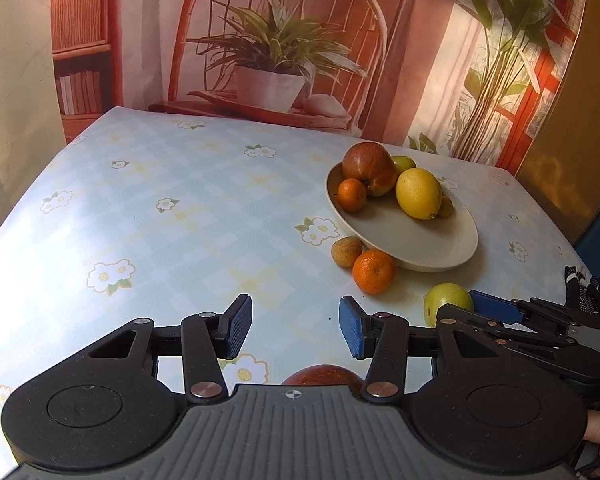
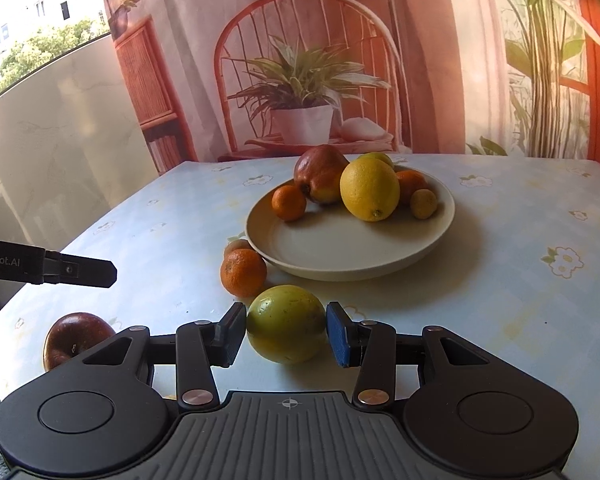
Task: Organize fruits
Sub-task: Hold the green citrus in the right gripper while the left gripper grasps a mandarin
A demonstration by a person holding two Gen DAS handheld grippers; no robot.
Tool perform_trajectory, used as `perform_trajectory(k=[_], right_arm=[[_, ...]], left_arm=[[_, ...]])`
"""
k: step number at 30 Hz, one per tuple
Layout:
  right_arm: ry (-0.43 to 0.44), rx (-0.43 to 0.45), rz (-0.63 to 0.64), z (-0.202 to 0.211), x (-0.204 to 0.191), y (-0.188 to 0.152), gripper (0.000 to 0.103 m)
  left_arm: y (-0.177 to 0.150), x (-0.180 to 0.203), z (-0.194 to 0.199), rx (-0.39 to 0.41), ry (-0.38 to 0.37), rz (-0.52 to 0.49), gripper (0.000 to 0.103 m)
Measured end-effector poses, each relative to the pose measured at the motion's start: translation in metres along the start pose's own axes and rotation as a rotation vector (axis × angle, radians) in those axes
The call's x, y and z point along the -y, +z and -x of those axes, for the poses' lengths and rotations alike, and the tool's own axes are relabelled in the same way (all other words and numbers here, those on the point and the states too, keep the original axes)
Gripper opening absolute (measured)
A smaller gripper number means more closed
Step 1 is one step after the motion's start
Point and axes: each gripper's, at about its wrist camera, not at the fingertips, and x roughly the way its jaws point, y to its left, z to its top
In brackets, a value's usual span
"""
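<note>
Right tongs [image 2: 286, 334] are set around the green fruit [image 2: 286, 323] on the tabletop [image 2: 500, 300], pads just beside its sides; full clamping cannot be told. Left tongs [image 1: 296, 326] are held apart over bare cloth, nothing between them. Plate [image 2: 340, 256] holds lemon [image 2: 370, 189], red apple [image 2: 320, 174] and mandarin [image 2: 289, 203]. Orange [image 2: 243, 272] lies near the plate's left rim; dark apple [image 2: 74, 340] sits near left.

Both handheld tools match: the left black plastic two-finger gripper [image 1: 296, 328] and the right black plastic two-finger gripper [image 2: 286, 334] carry blue ribbed pads, copper-coloured rivets, round caps and grey ridged bodies with crosshair marks.
</note>
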Motion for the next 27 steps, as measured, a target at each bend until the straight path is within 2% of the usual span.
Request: perform_trajectory(k=[4, 7, 19, 22, 27], right_arm=[[0.014, 0.020, 0.010, 0.001, 0.002, -0.004, 0.040], [0.028, 0.032, -0.042, 0.002, 0.008, -0.006, 0.040], [0.056, 0.064, -0.096, 0.006, 0.017, -0.015, 0.041], [0.061, 0.065, -0.112, 0.005, 0.020, -0.015, 0.041], [0.062, 0.065, -0.113, 0.005, 0.020, -0.015, 0.041]], left_arm=[[0.006, 0.004, -0.012, -0.038, -0.028, -0.008, 0.050], [0.013, 0.006, -0.021, -0.070, -0.051, -0.014, 0.050], [0.042, 0.030, -0.057, -0.123, -0.092, -0.044, 0.050], [0.045, 0.029, -0.068, -0.166, -0.104, -0.007, 0.050], [0.049, 0.028, -0.078, -0.183, -0.116, 0.039, 0.050]])
